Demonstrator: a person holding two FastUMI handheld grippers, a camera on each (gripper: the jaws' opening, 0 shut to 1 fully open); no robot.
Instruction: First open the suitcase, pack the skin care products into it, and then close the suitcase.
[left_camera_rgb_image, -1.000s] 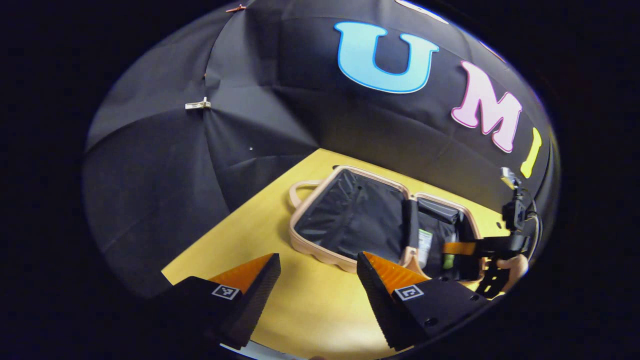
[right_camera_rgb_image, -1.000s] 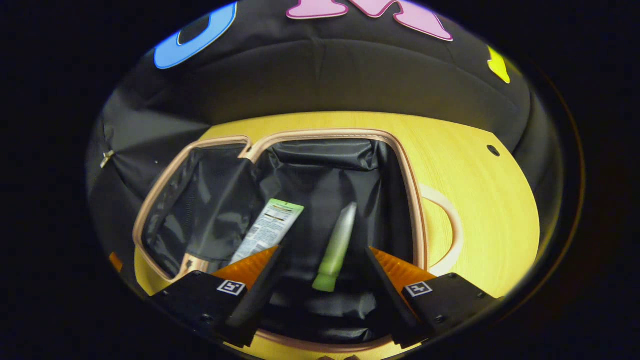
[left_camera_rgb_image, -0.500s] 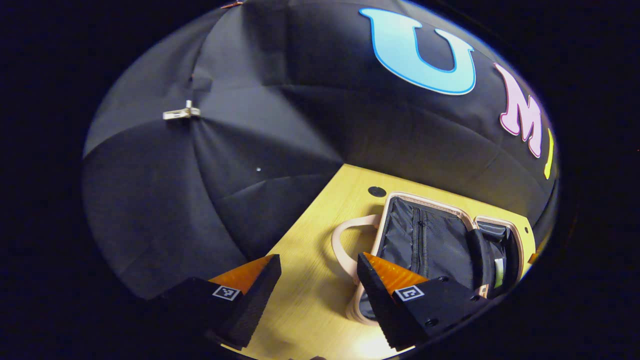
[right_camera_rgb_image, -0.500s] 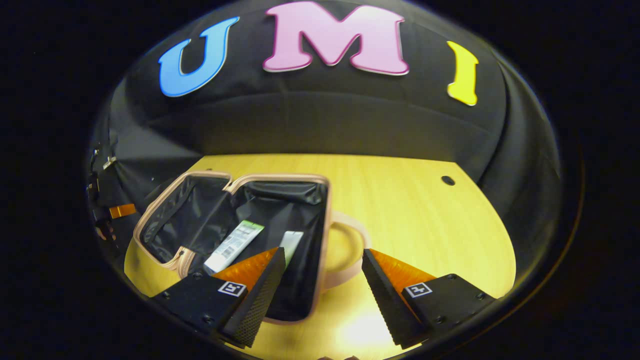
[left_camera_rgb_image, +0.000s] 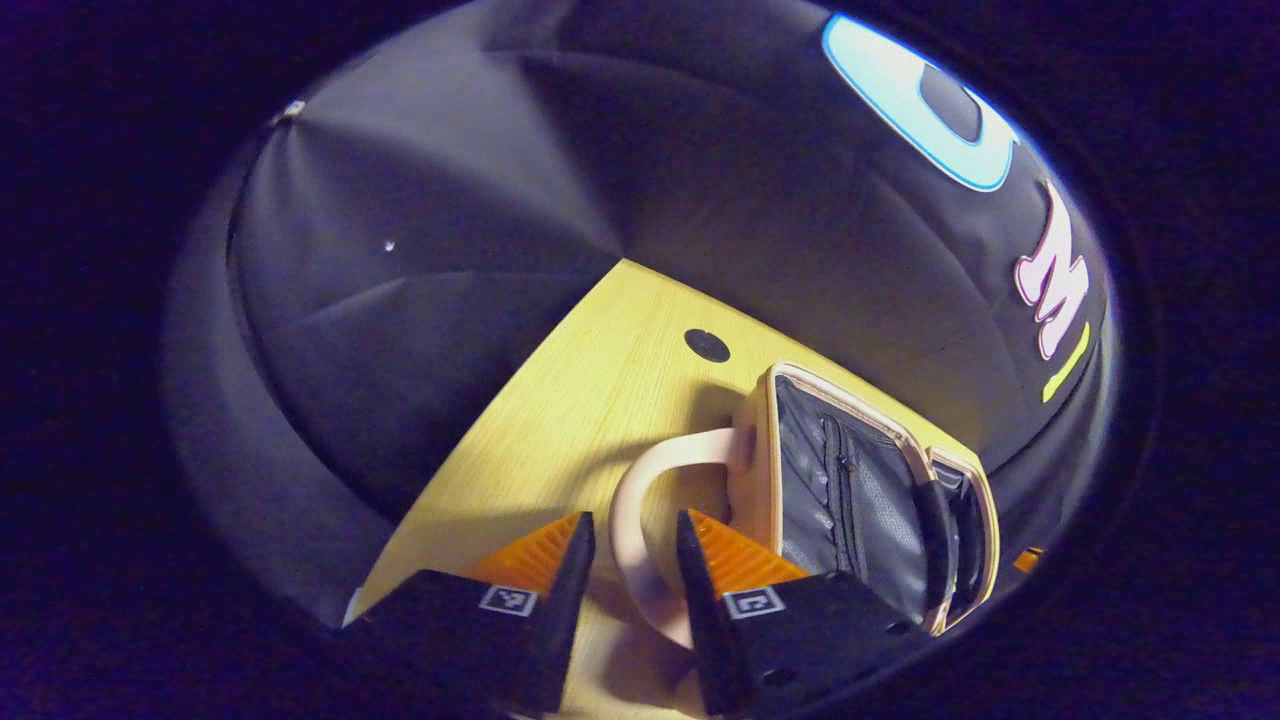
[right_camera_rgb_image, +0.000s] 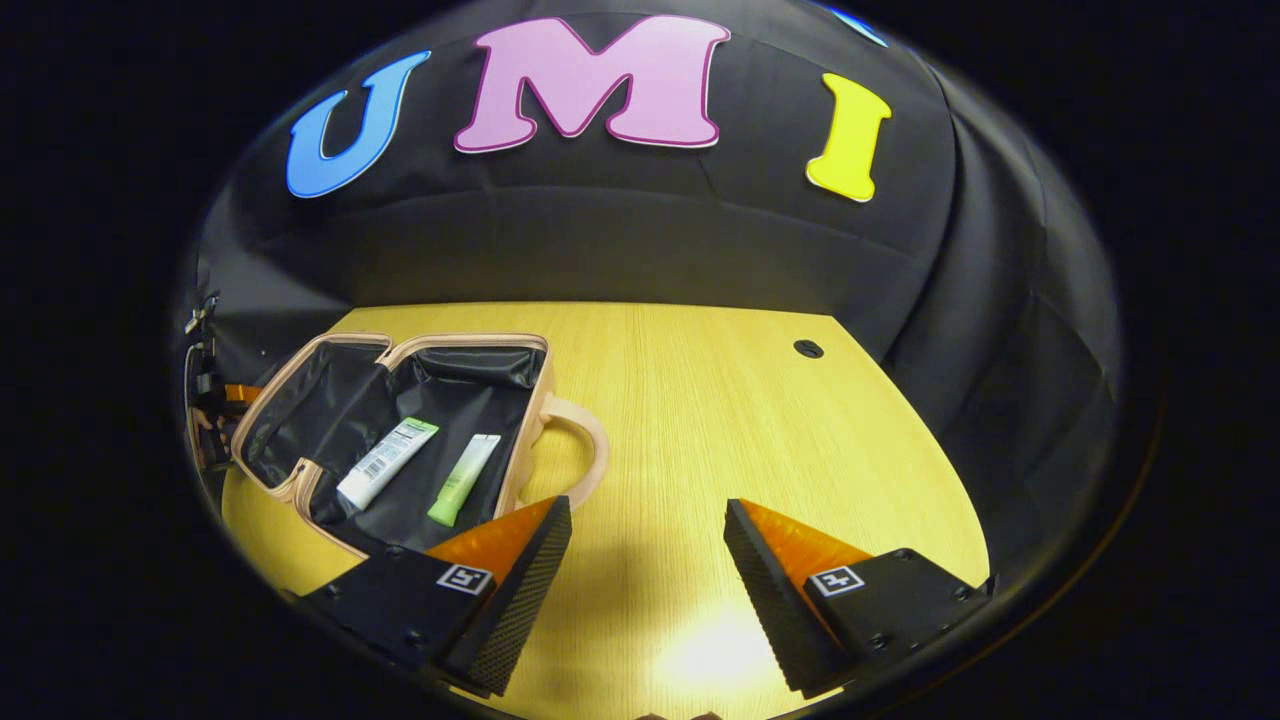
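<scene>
The pink suitcase (right_camera_rgb_image: 533, 395) lies open on the yellow table, its black lining showing. A white tube (right_camera_rgb_image: 386, 462) and a green tube (right_camera_rgb_image: 461, 480) lie side by side in its right half. My right gripper (right_camera_rgb_image: 647, 508) is open above bare table, to the right of the case and its right handle (right_camera_rgb_image: 590, 440), with nothing between its fingers. In the left gripper view the suitcase (left_camera_rgb_image: 768, 450) is seen edge-on. My left gripper (left_camera_rgb_image: 633, 520) straddles the case's left handle (left_camera_rgb_image: 640, 500), its fingers narrowed, with a small gap still beside the handle.
The yellow table (right_camera_rgb_image: 760, 430) has a round cable hole (right_camera_rgb_image: 808, 348) at its far right and another hole (left_camera_rgb_image: 706, 345) beyond the left handle. Black cloth walls close in behind and at both sides. The left gripper's body (right_camera_rgb_image: 205, 390) shows at the case's far left.
My left gripper has moved in on the left handle and narrowed its fingers around it. My right gripper has drawn back out of the case to the right, leaving the green tube inside.
</scene>
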